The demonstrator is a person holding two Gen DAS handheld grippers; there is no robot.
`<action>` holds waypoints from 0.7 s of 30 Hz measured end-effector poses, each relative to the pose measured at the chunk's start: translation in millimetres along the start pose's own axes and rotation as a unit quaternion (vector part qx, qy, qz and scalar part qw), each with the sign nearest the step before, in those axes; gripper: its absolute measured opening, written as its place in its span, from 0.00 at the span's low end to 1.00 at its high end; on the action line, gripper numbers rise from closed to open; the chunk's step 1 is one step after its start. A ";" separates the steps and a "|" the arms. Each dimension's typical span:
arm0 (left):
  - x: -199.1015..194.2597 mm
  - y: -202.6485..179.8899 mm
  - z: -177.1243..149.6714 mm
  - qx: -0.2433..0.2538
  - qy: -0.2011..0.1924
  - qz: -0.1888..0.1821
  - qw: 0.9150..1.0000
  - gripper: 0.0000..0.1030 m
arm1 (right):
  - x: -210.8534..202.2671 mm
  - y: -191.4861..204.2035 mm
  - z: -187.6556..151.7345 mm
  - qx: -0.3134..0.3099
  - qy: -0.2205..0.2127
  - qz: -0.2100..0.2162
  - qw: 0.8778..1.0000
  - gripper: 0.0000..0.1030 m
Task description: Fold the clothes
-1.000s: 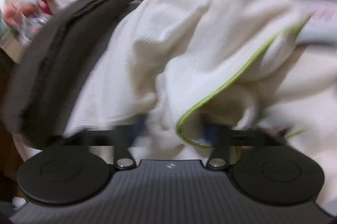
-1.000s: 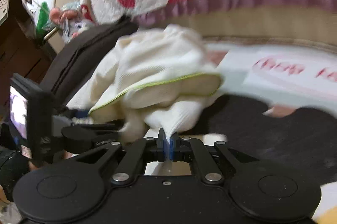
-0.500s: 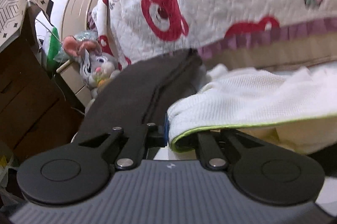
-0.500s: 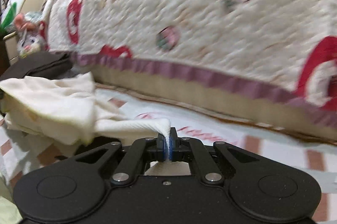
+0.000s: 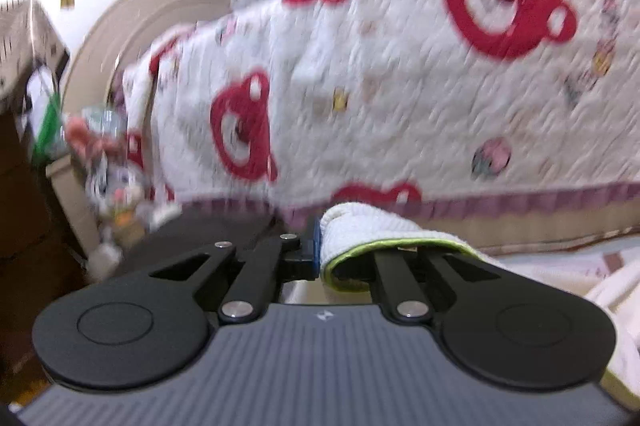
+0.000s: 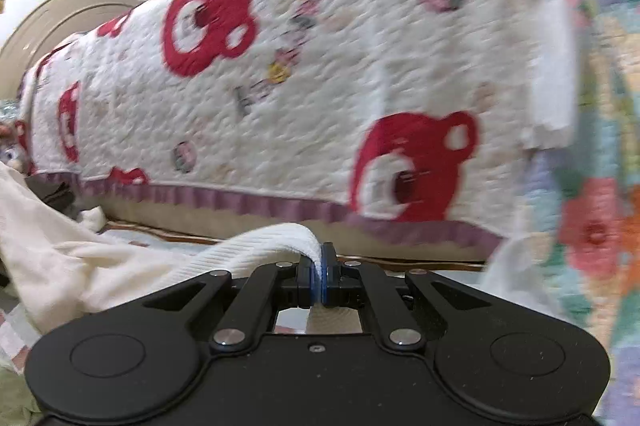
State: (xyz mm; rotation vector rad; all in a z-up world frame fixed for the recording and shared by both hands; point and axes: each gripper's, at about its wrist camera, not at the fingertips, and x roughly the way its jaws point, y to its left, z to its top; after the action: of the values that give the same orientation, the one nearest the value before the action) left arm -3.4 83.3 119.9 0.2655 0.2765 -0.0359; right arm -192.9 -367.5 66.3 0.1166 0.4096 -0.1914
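I have the cream garment point(image 6: 132, 266) pinched in both grippers. The right gripper point(image 6: 319, 280) is closed tight on a bunched ridge of the ribbed cloth, its pads nearly meeting, and the fabric runs away to the left in a taut band before it sags into a loose heap. The left gripper point(image 5: 320, 250) grips the green-trimmed edge of the same garment point(image 5: 368, 230); I can see one blue pad pressed against the cloth, but the fabric drapes over the other finger, so I judge it clamped rather than see it fully. Both cameras look level at the bear-print quilt point(image 5: 400, 85) hanging off the bed, so I take it the garment is lifted and being stretched out between my two grips.

To do this stretch well, I would keep both grips firm and draw them apart evenly, only until the span between them goes straight; the ribbed knit will give, and pulling harder would just distort it. I would hold the two grippers at one height so the edge hangs level, and let the loose bulk drop free below instead of dragging it across the dark clothes point(image 5: 208, 238) lying to the left. The pictures are blurred, so slowing down would help me check the edge is not twisted.
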 end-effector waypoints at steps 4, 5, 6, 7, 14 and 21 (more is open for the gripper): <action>-11.1 1.6 34.9 -0.016 -0.024 -0.029 0.999 0.05 | -33.2 -34.5 8.2 0.000 0.001 -0.065 0.998 0.03; -8.7 2.0 43.1 -0.026 -0.019 -0.042 0.999 0.05 | -24.7 -45.3 3.9 -0.001 0.025 -0.086 0.996 0.03; -6.3 2.3 51.3 -0.035 -0.014 -0.055 0.998 0.05 | -15.1 -56.2 -0.8 -0.001 0.051 -0.107 0.993 0.04; 5.6 -6.5 49.3 -0.034 0.000 -0.064 0.997 0.05 | -5.5 -67.1 -5.6 -0.001 0.076 -0.127 0.989 0.13; 73.8 -67.5 7.6 -0.011 0.087 -0.103 0.991 0.05 | 69.9 -57.3 -48.7 0.025 0.183 -0.048 0.982 0.35; 89.0 -85.3 -27.0 0.001 0.113 -0.110 0.987 0.05 | 100.2 61.7 -56.6 -0.118 0.149 0.204 0.960 0.67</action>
State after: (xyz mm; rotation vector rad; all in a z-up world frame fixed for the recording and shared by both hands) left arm 68.9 8.2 48.8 0.2398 0.5311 -0.2245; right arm -111.7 -314.9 -21.4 -0.0071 0.6940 0.2869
